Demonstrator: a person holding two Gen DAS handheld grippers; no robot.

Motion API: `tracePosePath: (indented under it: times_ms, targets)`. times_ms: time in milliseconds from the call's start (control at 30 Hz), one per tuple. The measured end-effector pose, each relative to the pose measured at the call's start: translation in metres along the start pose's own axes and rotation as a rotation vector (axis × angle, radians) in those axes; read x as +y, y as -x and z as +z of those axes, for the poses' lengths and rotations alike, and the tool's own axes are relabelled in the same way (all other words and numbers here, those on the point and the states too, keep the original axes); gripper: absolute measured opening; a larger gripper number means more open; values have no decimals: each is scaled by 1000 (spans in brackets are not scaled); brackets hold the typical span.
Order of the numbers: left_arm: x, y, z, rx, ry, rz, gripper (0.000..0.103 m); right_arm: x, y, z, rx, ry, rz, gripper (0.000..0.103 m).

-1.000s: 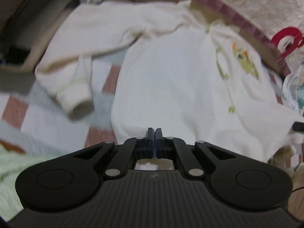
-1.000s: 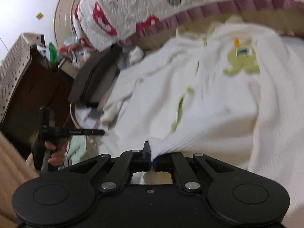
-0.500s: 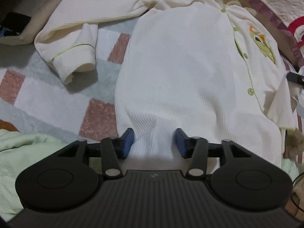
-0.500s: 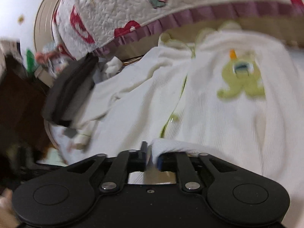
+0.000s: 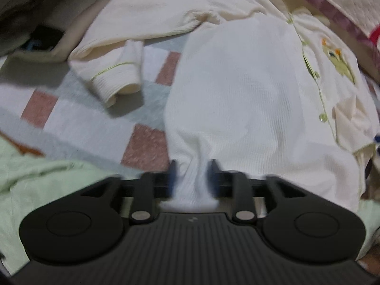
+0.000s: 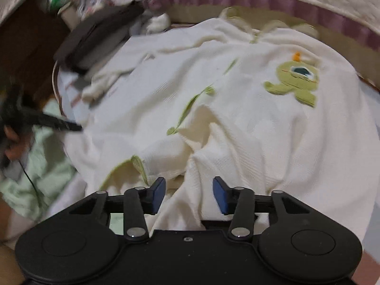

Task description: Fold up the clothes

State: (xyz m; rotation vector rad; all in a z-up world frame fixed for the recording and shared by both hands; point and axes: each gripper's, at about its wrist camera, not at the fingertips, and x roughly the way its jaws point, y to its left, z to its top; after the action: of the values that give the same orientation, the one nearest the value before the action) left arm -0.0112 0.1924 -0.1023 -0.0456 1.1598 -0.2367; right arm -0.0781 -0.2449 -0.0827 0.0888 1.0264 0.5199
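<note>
A cream waffle-knit cardigan (image 5: 249,90) with green buttons and a green creature patch (image 6: 294,83) lies spread on a checked blanket (image 5: 90,133). Its left sleeve (image 5: 114,80) is bent back, cuff open. My left gripper (image 5: 192,175) is open, its blue pads either side of a bunched hem fold. My right gripper (image 6: 188,193) is open over the rumpled hem in the right wrist view, cloth lying loose between the fingers (image 6: 158,190).
A pale green cloth (image 5: 35,178) lies at the near left. A quilted cover with a purple border (image 6: 308,11) runs along the far side. Dark clutter (image 6: 95,40) sits at the far left. The left gripper's hand (image 6: 14,137) shows at the left edge.
My right gripper has opened and let go of the hem corner. My left gripper opened half a second ago and stays open, with hem cloth now bunched between its pads.
</note>
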Motion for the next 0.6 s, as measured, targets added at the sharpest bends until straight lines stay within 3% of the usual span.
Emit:
tracePosePath:
  times_ms: [67,167,200,233,300,400,500,600]
  targets:
    - [5,-1,-3,5,44,-6,48,15,-17,0,25,45,-36,45]
    - [7,-5,-7,4,95,-21,50,25,-33,2,2,109,-211,46]
    - [6,-7,-7,7,96,-19,52,29,-38,3,-6,131,-270,38]
    - [4,-9,-7,9,87,-14,54,29,-29,2,-16,139,-288,5]
    - [0,-9,-7,15,65,-4,57,30,-10,0,-35,153,-318,4]
    - [-3,-8,-6,28,38,-1,58,7,47,-8,-194,-83,-360,4]
    - [-6,-9,-3,39,26,8,58,-14,69,-27,-183,-241,-395,4]
    - [-5,-12,-2,41,52,8,61,-30,67,-43,-173,-341,-286,8]
